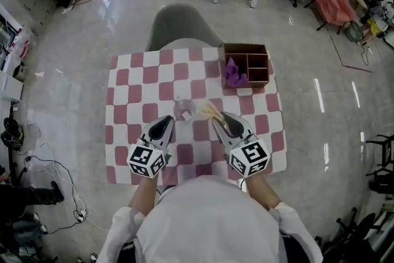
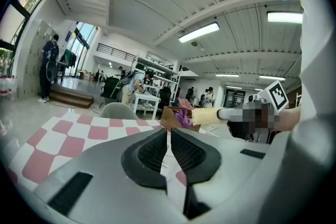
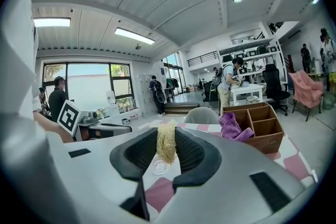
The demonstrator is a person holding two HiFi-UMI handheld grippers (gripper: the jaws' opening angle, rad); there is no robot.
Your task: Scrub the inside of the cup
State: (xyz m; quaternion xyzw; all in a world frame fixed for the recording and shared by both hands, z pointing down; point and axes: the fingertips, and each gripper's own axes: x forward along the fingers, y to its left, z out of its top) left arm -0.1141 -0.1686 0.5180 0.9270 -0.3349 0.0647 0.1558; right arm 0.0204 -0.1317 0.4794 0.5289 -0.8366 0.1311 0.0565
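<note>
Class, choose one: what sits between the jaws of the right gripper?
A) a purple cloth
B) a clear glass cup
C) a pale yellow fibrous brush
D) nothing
C: in the right gripper view, the right gripper has its jaws pressed on the pale yellow fibrous brush, while the clear glass cup stands apart on the table beyond.

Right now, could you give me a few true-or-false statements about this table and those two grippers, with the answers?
1. The right gripper is shut on a brush. True.
2. The left gripper holds the cup. False: it is shut on nothing, and the cup stands upright on the tablecloth.
3. A purple cloth lies in the wooden box. True.
4. The tablecloth is plain blue. False: it has red and white checks.
</note>
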